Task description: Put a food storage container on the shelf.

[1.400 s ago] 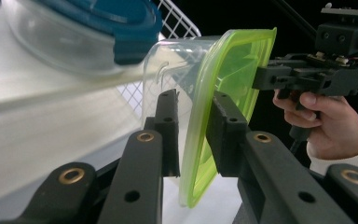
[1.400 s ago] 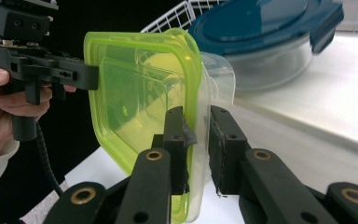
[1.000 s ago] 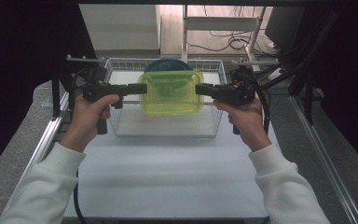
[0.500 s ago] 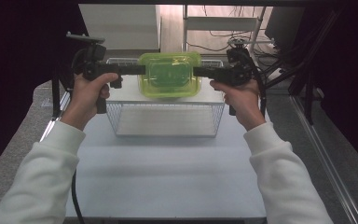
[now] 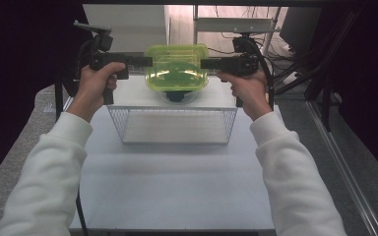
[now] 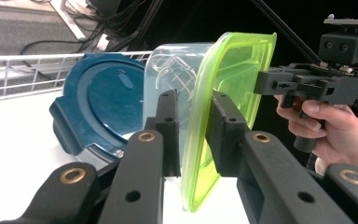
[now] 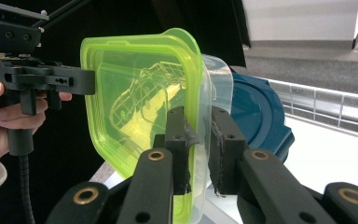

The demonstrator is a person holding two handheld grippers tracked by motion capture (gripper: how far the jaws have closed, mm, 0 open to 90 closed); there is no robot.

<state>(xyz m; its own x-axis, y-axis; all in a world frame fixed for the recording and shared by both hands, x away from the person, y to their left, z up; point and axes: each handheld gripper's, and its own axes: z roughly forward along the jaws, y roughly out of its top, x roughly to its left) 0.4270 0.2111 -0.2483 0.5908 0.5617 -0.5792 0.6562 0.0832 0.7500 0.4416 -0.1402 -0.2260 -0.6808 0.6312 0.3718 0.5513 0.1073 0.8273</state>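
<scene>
the left gripper (image 5: 145,61) clamps the 9 o'clock rim of a clear food container with a lime-green lid (image 5: 177,68), and the right gripper (image 5: 207,63) clamps its 3 o'clock rim, so the container hangs level between them, clear of the table. it sits at 12 o'clock from the wire basket (image 5: 173,125), above a dark blue round lid (image 5: 177,96) lying on the white table (image 5: 177,187) just behind the basket's far edge.

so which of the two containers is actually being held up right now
The one with the yellow-green lid: both grippers clamp its rim from opposite sides and it hangs in the air. The dark blue-lidded one sits on the white surface beneath, untouched.
</scene>
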